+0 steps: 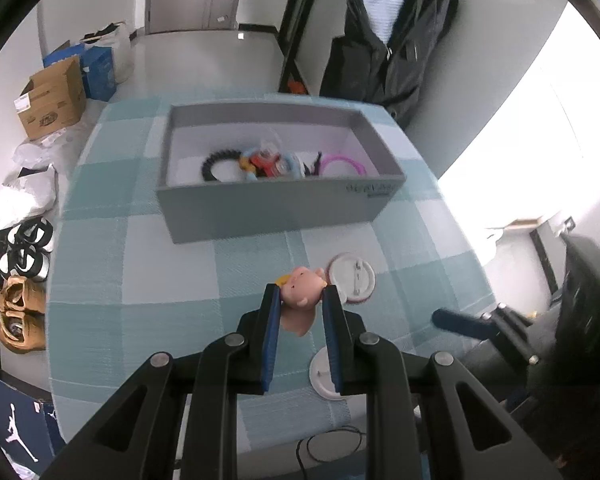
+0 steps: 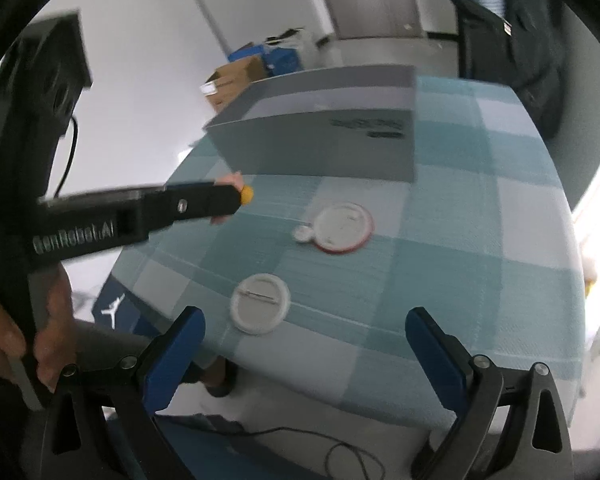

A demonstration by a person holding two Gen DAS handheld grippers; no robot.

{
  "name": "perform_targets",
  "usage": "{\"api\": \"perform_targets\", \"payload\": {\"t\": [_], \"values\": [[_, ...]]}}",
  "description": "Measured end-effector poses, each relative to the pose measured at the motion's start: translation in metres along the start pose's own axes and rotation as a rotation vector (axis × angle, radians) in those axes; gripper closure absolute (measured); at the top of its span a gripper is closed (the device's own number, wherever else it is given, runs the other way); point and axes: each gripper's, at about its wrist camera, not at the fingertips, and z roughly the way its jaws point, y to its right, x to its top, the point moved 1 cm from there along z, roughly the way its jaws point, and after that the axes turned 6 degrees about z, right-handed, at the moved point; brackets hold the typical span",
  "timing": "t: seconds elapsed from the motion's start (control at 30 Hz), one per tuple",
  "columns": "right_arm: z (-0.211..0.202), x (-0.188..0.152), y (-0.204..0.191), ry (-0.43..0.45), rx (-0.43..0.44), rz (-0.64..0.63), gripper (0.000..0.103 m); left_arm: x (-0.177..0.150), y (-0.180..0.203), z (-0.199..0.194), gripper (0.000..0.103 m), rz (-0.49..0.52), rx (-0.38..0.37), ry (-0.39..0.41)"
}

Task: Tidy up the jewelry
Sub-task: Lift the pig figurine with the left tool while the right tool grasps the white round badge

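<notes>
The left hand-held gripper (image 1: 302,300) pinches a pink pig figurine (image 1: 303,286) above the checked worktop (image 1: 140,272). Its rounded body might squirt free before reaching the far grey box (image 1: 276,204). The right hand-held gripper (image 2: 304,344) gapes wide over a near white button badge (image 2: 260,303). Shoes (image 1: 20,320) line the floor at left.

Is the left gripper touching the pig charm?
Touching. The left wrist view shows both fingers of the left gripper pressed against the sides of the pig charm.
</notes>
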Motion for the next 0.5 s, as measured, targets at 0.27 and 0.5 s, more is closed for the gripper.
{"api": "perform_targets", "payload": {"t": [0.27,0.5], "values": [[0.022,-0.003,-0.027,-0.024,-0.023,-0.116,0.021,0.012,-0.021,-0.017,0.087,-0.074,-0.011,0.071],[0.032,-0.004,-0.044,-0.017,-0.094,-0.200,0.025,0.015,-0.037,-0.029,0.087,-0.150,-0.003,0.138]]}}
